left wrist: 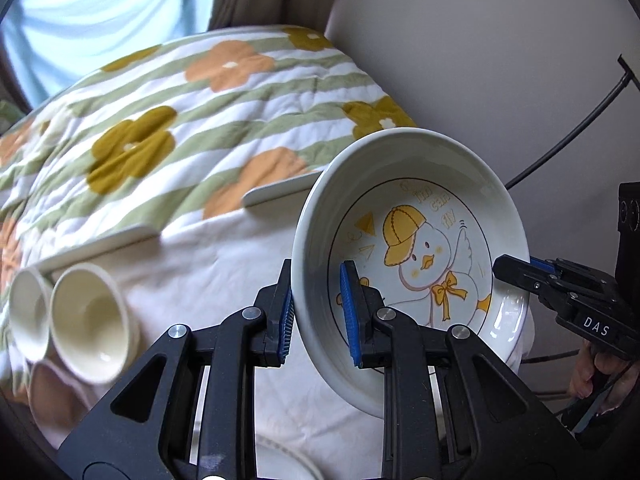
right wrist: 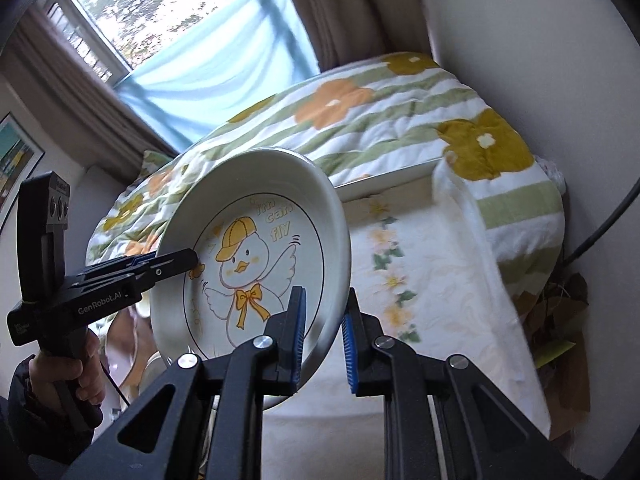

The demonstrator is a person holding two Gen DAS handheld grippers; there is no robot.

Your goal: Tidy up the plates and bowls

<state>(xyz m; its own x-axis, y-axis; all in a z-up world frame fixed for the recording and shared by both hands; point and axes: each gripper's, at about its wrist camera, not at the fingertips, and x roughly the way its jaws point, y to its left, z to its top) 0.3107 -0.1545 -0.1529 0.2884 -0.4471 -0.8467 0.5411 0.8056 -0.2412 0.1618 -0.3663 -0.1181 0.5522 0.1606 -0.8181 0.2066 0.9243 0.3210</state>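
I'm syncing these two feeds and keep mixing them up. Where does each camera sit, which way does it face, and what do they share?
Left wrist: on the left tongs, looking down along them at the duck plate, two bowls and quilt; right tongs enter at right.
Right wrist: on the right tongs, facing the plate, quilt and window; left tongs and hand show at left.
Shared: the plate, gripped on opposite rims.

Black grippers [left wrist: 318,312], blue ribbed pads, dark sleeve [right wrist: 18,396]
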